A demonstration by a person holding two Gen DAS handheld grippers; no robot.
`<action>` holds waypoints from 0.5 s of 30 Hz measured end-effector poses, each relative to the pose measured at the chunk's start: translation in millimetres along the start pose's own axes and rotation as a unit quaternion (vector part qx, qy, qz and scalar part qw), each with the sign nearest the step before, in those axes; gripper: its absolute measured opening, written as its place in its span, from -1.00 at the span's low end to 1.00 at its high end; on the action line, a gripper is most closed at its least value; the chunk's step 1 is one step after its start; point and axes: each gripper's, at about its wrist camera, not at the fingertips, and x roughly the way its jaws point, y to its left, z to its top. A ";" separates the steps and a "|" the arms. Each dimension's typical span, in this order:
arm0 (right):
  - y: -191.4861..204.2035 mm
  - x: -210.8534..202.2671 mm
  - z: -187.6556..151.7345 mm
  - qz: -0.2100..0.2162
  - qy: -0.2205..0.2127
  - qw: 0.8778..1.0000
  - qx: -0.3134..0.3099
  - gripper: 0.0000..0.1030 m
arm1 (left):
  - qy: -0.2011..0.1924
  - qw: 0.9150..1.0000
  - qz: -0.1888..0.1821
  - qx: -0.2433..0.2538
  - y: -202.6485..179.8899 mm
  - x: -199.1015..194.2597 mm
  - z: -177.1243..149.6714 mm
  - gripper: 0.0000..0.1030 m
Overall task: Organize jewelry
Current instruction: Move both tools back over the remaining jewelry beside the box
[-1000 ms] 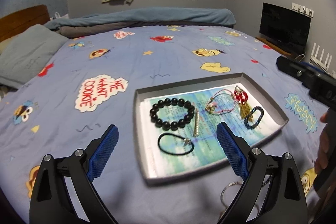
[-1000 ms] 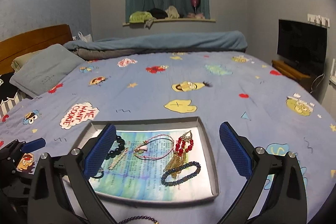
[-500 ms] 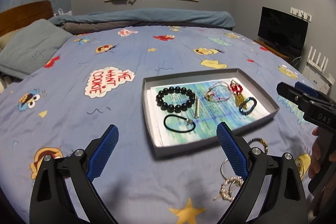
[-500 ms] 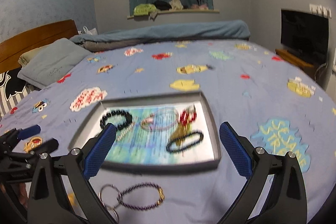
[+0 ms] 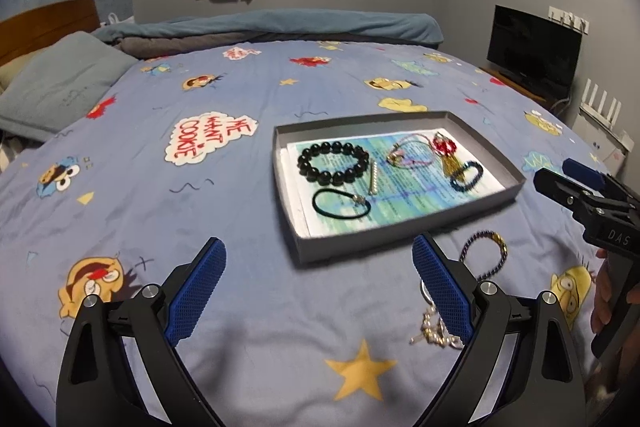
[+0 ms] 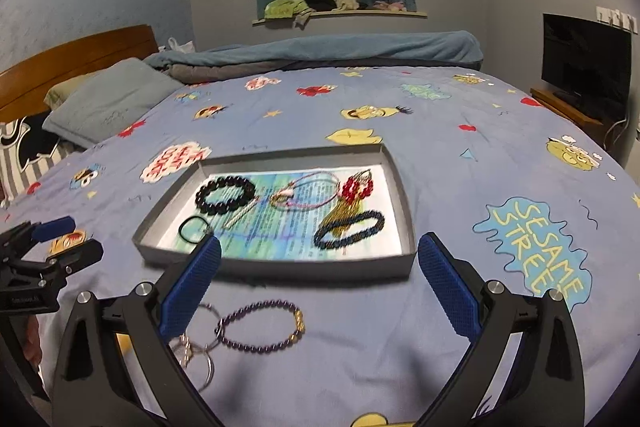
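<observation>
A grey tray (image 5: 404,231) (image 6: 280,269) lies on the bed and holds a black bead bracelet (image 5: 333,163) (image 6: 225,194), a black hair tie (image 5: 340,203), a silver bar, a pink cord, a red-and-gold piece (image 6: 354,191) and a dark blue bracelet (image 6: 350,229). On the sheet in front of the tray lie a purple bead bracelet (image 5: 484,253) (image 6: 260,327) and silver rings with a chain (image 5: 434,333) (image 6: 196,351). My left gripper (image 5: 320,293) is open and empty, short of the tray. My right gripper (image 6: 320,285) is open and empty above the purple bracelet.
The bed has a blue cartoon sheet (image 5: 200,187). A grey pillow (image 5: 56,83) and rolled blankets (image 5: 280,27) lie at the far side. A TV (image 5: 534,47) stands at the right. A person's hand (image 5: 604,291) holds the right gripper.
Both grippers have pulled back from the tray, so the purple bracelet and the silver rings in front of it have come into view. Both stay open.
</observation>
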 end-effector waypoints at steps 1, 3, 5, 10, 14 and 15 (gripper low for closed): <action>1.1 -1.0 -2.5 0.000 0.001 1.000 -0.005 0.89 | 0.004 1.000 -0.002 0.006 -2.6 0.0 -2.9 0.82; 2.6 -1.5 -6.3 0.001 0.005 1.000 -0.011 0.89 | 0.010 1.000 -0.004 0.016 -6.8 0.6 -6.4 0.82; 2.7 -1.7 -11.0 0.005 0.009 1.000 -0.012 0.89 | 0.012 1.000 -0.006 0.024 -10.5 -0.7 -10.6 0.82; -0.2 1.4 -20.4 0.013 0.027 1.000 -0.008 0.89 | 0.019 0.999 -0.023 0.023 -14.0 -4.0 -21.3 0.82; -2.2 3.9 -27.0 0.011 0.038 0.999 -0.009 0.89 | 0.028 0.999 -0.023 0.024 -13.5 -3.5 -27.4 0.82; -3.0 3.0 -28.6 0.011 0.037 0.999 -0.009 0.89 | 0.031 0.999 -0.021 0.024 -13.0 -2.8 -29.5 0.82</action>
